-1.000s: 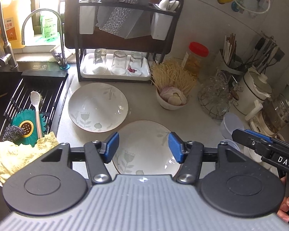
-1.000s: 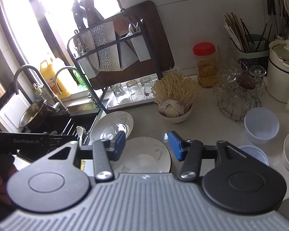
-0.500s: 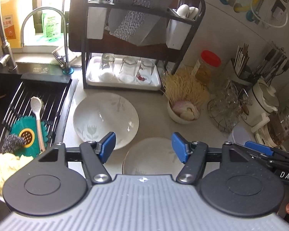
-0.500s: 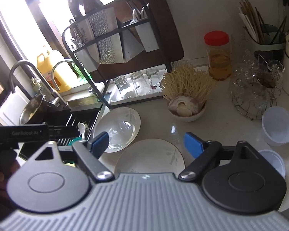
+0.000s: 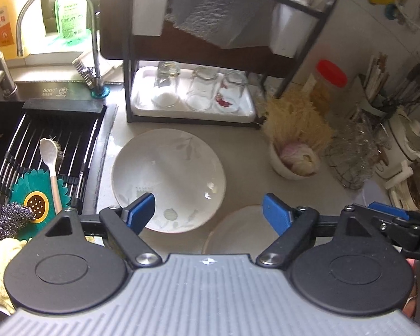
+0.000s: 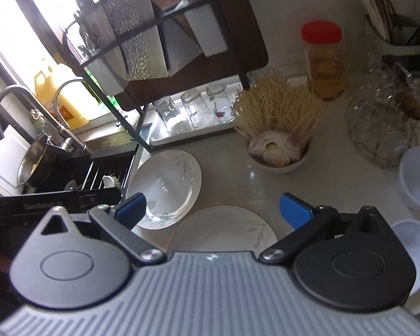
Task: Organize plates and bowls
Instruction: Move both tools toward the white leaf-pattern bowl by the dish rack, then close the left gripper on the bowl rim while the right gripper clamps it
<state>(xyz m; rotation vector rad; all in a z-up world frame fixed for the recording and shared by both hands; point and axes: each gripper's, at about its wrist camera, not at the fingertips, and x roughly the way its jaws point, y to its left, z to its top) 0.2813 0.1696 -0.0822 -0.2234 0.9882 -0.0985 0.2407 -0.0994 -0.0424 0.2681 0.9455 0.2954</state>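
My left tongs (image 5: 208,212) and right tongs (image 6: 212,210) both hang over the desk (image 6: 238,176), jaws spreading apart with nothing gripped. Just under the right tongs lies the near plate (image 6: 224,232), partly hidden by my own tool. Beyond it, towards the sink (image 5: 28,151), sits the far plate (image 5: 168,179), apart from the first. To the right stand two white bowls (image 6: 417,179). Farther back, the rack (image 5: 193,103) holds three glasses.

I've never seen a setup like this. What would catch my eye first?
Probably the two white plates on the counter: one by the sink rack, the other nearer the cameras. Over them hang the left gripper and right gripper, blue-padded jaws opening, nothing between them.
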